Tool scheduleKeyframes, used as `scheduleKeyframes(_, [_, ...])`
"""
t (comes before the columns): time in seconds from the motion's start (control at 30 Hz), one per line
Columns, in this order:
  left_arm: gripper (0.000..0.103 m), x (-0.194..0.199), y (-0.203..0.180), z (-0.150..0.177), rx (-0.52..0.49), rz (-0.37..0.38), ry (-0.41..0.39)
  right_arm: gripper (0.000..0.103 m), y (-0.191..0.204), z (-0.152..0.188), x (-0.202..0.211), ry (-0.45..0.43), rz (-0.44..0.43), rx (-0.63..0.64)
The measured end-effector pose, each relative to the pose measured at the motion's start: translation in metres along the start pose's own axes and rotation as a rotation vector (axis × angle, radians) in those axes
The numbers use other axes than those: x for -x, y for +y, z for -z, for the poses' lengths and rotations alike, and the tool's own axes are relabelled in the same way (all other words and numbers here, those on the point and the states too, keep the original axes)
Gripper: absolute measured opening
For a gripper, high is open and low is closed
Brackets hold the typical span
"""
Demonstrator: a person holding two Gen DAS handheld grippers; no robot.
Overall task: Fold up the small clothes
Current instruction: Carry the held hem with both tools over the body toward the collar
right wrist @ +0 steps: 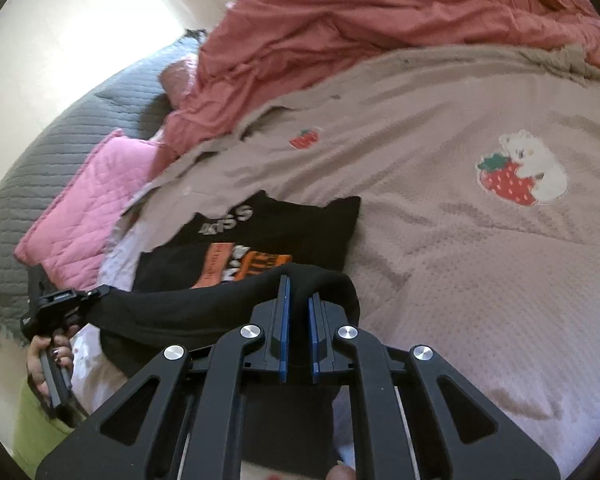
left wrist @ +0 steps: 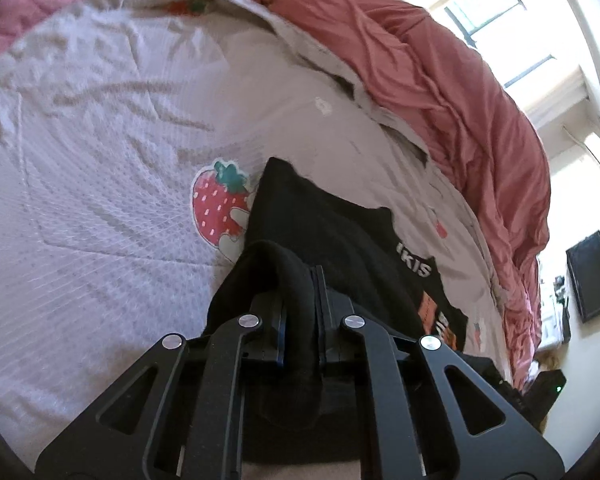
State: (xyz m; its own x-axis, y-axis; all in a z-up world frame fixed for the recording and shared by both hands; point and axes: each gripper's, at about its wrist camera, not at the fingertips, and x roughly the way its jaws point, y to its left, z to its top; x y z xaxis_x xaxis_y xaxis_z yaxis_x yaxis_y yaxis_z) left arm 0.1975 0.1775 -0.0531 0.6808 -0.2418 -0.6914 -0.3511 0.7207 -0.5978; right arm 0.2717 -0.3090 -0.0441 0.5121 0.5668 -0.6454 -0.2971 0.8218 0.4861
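A small black knit garment with white lettering and orange print (right wrist: 260, 240) lies partly flat on the pale pink waffle-textured bedspread with strawberry patches (right wrist: 480, 280). Its near hem is lifted. The right gripper (right wrist: 298, 304) pinches one corner of the hem, the left gripper (left wrist: 300, 280) the other. Wrinkled bedspread stretches wide beyond; a rumpled coral quilt (left wrist: 440, 72) borders the far edge.

Bright daylight from the blown-out window (left wrist: 496, 24) at upper right. Strong fisheye bending and dark vignette at the corners. Slight motion blur across the bed cover (right wrist: 440, 240), pixelated.
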Motion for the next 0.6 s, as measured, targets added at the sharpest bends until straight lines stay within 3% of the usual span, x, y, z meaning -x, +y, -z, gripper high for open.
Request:
scheduleKeyframes(0.17, [0.008, -0.016, 0.010, -0.004, 0.056, 0.030, 0.005, 0.007, -0.015, 0.000, -0.028, 0.068, 0.056, -0.060])
scheduleKeyframes(0.37, [0.008, -0.028, 0.003, -0.019, 0.075, 0.055, 0.001, 0.007, -0.018, -0.007, -0.031, 0.059, 0.059, -0.088])
scheduleKeyframes(0.5, [0.008, -0.036, 0.003, -0.031, 0.170, 0.092, 0.007, 0.007, -0.019, -0.015, -0.039, 0.059, 0.068, -0.118])
scheduleKeyframes(0.57, [0.026, -0.041, 0.008, -0.030, 0.214, 0.080, 0.008, 0.009, -0.024, -0.016, -0.046, 0.087, 0.075, -0.155])
scheduleKeyframes(0.6, [0.027, -0.043, 0.013, -0.029, 0.243, 0.101, 0.000, 0.009, -0.026, -0.016, -0.047, 0.093, 0.071, -0.175])
